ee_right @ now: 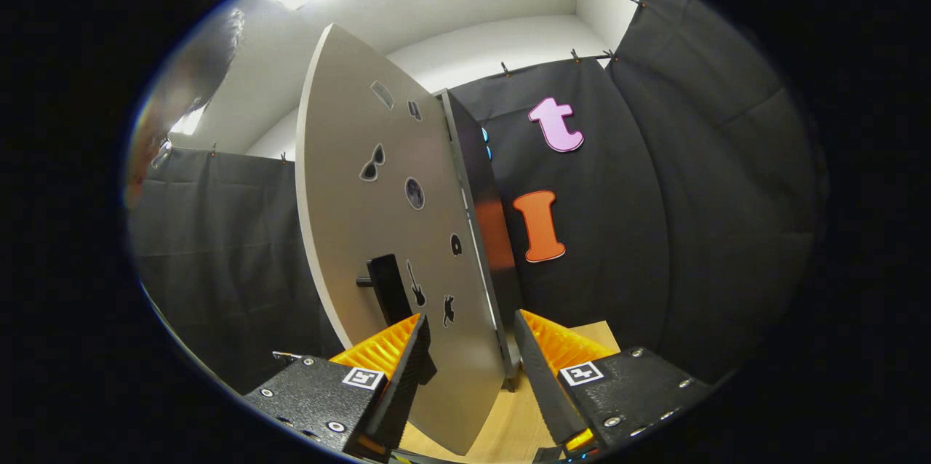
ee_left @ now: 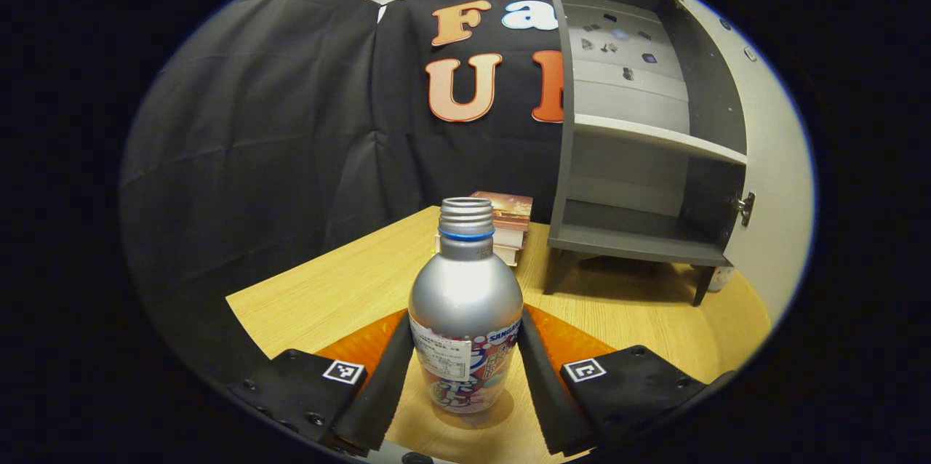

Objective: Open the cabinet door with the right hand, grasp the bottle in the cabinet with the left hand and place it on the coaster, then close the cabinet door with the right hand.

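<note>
A silver bottle (ee_left: 465, 304) with a printed label and no cap stands upright between the fingers (ee_left: 389, 377) of my left gripper (ee_left: 465, 369), which press on both of its sides, just over the wooden table (ee_left: 327, 289). The grey cabinet (ee_left: 640, 238) stands open at the back right with bare shelves. In the right gripper view the pale cabinet door (ee_right: 378, 231), dotted with small stickers, stands swung out. Its lower edge lies between the wide-apart fingers of my right gripper (ee_right: 469, 369). The black door handle (ee_right: 385, 289) is just above the left finger (ee_right: 407, 369).
A short stack of books (ee_left: 509, 224) lies on the table behind the bottle, left of the cabinet. The cabinet's door (ee_left: 771, 158) hangs open at the far right of the left gripper view, with a hinge (ee_left: 745, 208) on its edge.
</note>
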Tool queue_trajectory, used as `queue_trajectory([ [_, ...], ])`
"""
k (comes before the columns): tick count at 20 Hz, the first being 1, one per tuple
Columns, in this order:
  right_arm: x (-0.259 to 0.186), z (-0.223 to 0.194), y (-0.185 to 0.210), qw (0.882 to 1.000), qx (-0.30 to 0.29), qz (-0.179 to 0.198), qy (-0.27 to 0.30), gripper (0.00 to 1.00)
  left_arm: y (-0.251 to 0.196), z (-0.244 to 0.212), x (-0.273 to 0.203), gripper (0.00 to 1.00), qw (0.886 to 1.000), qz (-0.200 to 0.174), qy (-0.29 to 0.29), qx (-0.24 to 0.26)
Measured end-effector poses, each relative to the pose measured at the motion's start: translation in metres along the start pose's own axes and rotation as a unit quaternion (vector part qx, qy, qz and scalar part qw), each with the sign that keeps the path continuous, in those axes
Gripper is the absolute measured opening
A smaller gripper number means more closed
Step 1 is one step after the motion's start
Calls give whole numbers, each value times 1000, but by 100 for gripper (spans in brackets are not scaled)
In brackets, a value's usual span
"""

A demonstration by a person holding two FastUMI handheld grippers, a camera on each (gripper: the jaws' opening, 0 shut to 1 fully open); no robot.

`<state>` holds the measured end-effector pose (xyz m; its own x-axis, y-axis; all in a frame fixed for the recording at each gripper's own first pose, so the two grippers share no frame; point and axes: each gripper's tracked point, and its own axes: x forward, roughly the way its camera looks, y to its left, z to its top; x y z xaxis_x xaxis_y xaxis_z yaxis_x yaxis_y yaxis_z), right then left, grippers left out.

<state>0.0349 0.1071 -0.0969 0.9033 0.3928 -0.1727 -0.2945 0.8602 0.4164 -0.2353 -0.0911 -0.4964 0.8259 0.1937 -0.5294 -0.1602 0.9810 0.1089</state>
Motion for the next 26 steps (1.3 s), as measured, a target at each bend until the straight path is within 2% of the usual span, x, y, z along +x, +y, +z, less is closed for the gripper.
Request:
queue_trajectory([
  [1,3,2,1,1000,0,0,0,73,1,-4,-1,84,1000,-1,1,2],
  [2,6,3,2,1000,0,-1,-1,80,0,-7,1,84,1000,-2,1,4],
  [8,19,0,8,1000,-7,2,11,80,-3,-19,8,84,1000,-12,4,20],
  [9,20,-1,8,1000,-8,2,14,80,-3,-22,10,87,1000,-13,6,20],
  [16,28,-4,12,1000,-17,1,20,80,-6,-27,7,84,999,-23,5,40],
  [17,29,-4,12,1000,-16,0,19,74,-7,-28,4,85,999,-24,3,41],
  [25,30,-7,10,1000,-11,7,22,73,-8,-24,-12,91,997,-31,15,62],
  [26,30,-9,10,1000,-9,9,22,73,-8,-21,-14,88,997,-32,14,68],
])
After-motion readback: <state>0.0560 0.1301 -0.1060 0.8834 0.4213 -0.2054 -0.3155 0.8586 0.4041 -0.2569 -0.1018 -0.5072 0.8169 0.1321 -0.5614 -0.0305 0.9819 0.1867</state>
